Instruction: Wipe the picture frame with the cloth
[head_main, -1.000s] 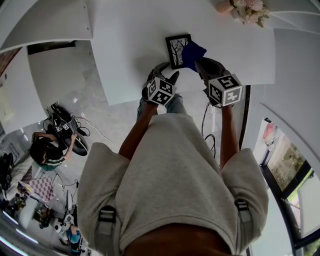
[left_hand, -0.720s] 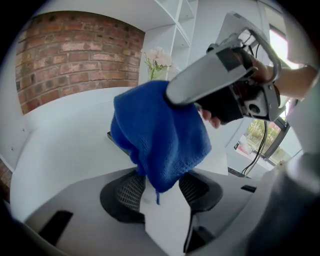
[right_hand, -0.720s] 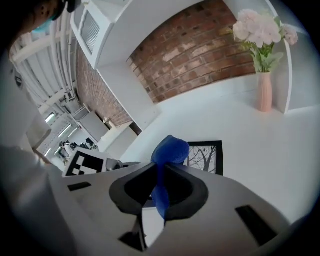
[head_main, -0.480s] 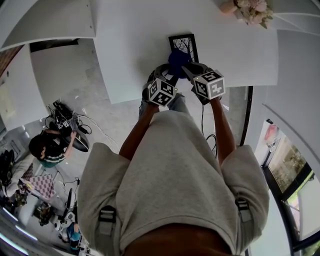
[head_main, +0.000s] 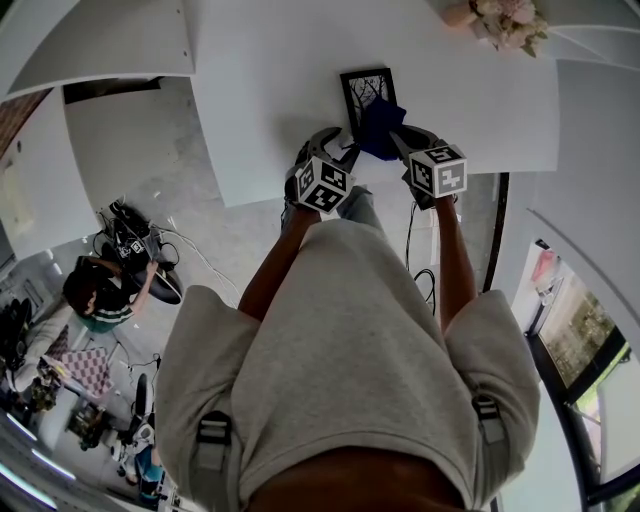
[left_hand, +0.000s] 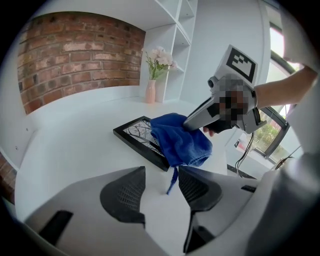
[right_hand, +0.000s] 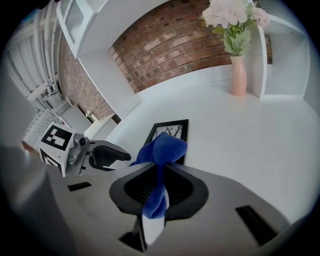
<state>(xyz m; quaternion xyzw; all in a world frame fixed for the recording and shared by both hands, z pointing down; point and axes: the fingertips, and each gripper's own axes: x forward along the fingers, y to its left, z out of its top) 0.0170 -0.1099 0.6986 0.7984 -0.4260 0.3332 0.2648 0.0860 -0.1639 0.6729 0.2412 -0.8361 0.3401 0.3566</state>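
A black picture frame (head_main: 363, 92) (left_hand: 136, 134) (right_hand: 171, 131) with a tree print lies flat on the white table (head_main: 270, 70). My right gripper (head_main: 397, 139) (right_hand: 159, 189) is shut on a blue cloth (head_main: 381, 126) (left_hand: 178, 140) (right_hand: 162, 151), which rests bunched on the frame's near right corner. My left gripper (head_main: 337, 152) (left_hand: 161, 186) stands open just short of the frame's near edge, nothing between its jaws; a blue strand of the cloth hangs down in front of them.
A pink vase of pale flowers (head_main: 492, 17) (left_hand: 152, 86) (right_hand: 238, 70) stands at the table's far right, by white shelves (left_hand: 182, 30). A brick wall (right_hand: 170, 45) lies behind. A person (head_main: 98, 290) sits among cables on the floor at left.
My right gripper swept the cloth left over the frame's near edge, then came back right to its near right corner. The left gripper barely moved.
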